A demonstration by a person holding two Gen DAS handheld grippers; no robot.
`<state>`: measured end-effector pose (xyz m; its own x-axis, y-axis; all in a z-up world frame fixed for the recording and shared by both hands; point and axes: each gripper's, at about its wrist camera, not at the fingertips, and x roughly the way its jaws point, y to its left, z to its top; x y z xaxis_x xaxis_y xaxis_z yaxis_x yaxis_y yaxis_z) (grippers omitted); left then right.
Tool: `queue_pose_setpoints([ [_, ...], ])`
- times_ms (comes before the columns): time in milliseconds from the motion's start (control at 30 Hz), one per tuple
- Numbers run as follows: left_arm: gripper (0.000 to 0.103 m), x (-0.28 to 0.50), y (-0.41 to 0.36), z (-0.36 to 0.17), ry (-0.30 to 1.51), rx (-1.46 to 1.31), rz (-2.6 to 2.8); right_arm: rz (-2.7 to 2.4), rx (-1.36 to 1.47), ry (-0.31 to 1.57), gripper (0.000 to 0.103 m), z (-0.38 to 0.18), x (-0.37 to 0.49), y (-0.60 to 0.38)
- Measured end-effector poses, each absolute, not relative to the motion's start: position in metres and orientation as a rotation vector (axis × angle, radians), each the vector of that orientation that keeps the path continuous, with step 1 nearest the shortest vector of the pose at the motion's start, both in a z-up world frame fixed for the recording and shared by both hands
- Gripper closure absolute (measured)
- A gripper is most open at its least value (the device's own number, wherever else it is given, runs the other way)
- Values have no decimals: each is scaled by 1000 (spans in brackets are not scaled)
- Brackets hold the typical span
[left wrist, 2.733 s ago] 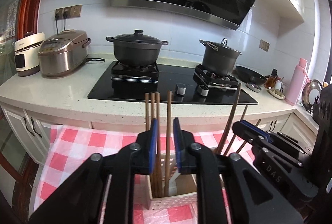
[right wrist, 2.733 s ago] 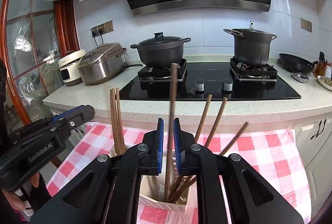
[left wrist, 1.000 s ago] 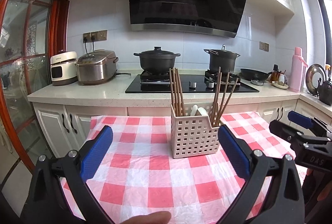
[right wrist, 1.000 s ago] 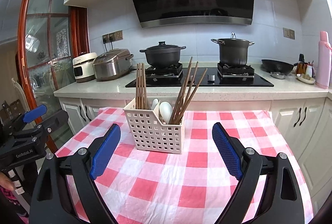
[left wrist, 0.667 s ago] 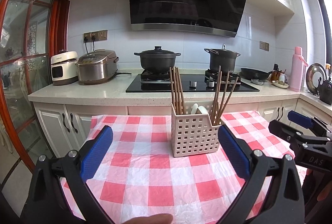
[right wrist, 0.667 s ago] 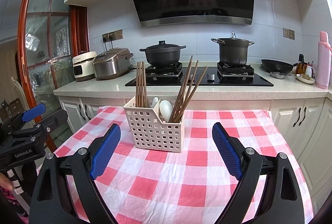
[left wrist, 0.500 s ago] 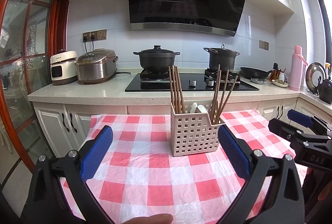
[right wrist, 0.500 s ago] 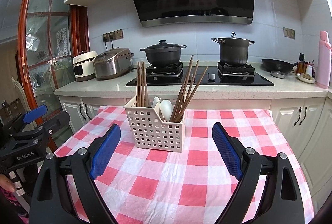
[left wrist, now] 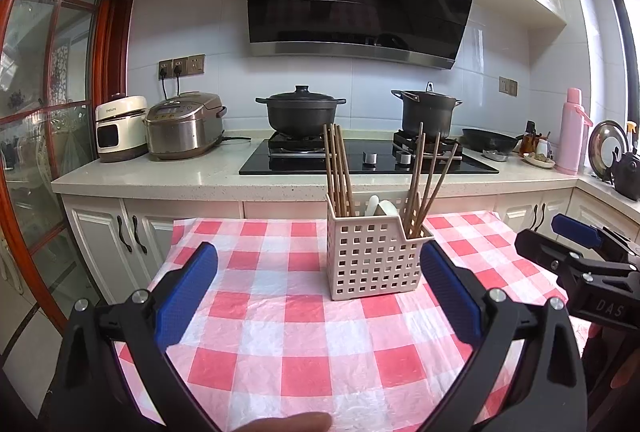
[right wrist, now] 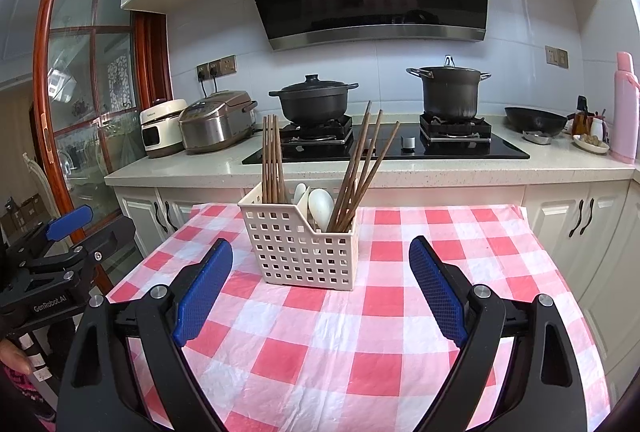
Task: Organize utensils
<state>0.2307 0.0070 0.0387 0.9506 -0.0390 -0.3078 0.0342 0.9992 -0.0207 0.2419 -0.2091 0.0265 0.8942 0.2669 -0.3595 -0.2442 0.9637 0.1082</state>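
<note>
Left hand-held gripper [left wrist: 318, 288]: held low over the near part of the desk, its blue pads spread wide apart with nothing between them; a fingertip [left wrist: 288, 422] shows at the bottom edge of its view.

Right hand-held gripper [right wrist: 320, 284]: likewise gaping wide and holding nothing, pointed at the basket from the near side.

Utensil basket [left wrist: 374, 254]: a pale perforated plastic holder with a stepped front wall, standing upright on the desk, well apart from both sets of pads.

Left chopsticks [left wrist: 337, 169]: a tight bundle of brown sticks standing nearly straight in the basket's left compartment.

Right chopsticks [left wrist: 430, 181]: several brown sticks in the right compartment, leaning rightward and fanned apart at the tips.

Spoons [right wrist: 318, 203]: white spoons in the middle of the basket, between the two chopstick groups (how many I cannot tell).

Desk [left wrist: 304, 364]: covered in a red-and-white checked cloth, wrinkled in places.

Kitchen counter [left wrist: 160, 175]: behind the desk, carrying a black hob [left wrist: 360, 161] with a lidded black casserole [left wrist: 301, 109] and a taller dark stockpot [left wrist: 427, 111].

Rice cookers [left wrist: 182, 125]: a steel one and a white one side by side at the counter's left end.

Pink flask [left wrist: 572, 143]: upright at the counter's right end.
</note>
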Motion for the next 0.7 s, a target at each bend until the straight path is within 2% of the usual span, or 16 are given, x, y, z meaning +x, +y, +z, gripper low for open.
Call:
queue_pose_setpoints([
  [700, 5, 231, 7, 36, 314, -12, -39, 266, 65, 384, 19, 24, 241, -208],
])
